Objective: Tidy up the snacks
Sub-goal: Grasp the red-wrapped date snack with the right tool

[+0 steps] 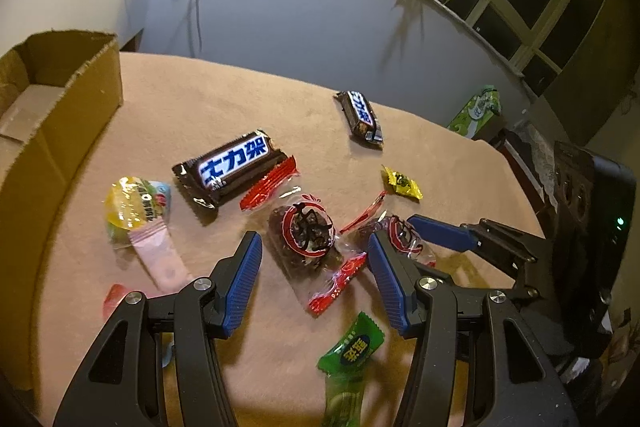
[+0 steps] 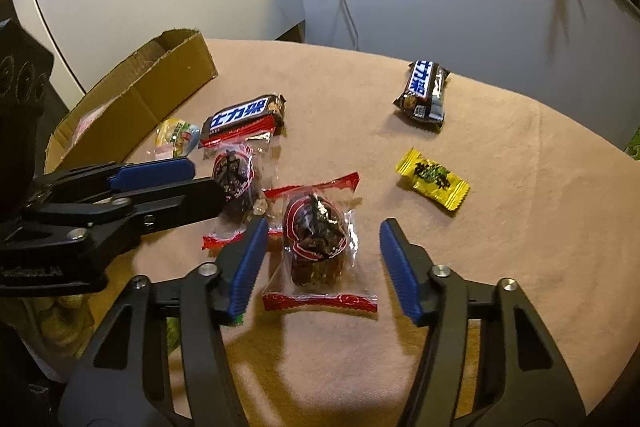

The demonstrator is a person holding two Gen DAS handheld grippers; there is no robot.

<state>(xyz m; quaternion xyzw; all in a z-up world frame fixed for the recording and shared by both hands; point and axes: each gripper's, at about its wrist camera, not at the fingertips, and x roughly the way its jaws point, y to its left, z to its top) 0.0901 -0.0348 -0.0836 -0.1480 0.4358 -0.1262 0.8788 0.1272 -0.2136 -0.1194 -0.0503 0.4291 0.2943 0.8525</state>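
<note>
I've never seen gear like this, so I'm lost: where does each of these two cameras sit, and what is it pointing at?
Left wrist: rides the left gripper, looking down its open blue fingers at a clear-wrapped dark snack; the right gripper enters from the right.
Right wrist: rides the right gripper, open around a second clear-wrapped snack; the left gripper enters from the left.
Shared: cardboard box, two Snickers bars, yellow candy, tan tablecloth.

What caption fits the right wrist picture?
Open right hand-held gripper hovers around a red-edged snack pack on the table.
</note>
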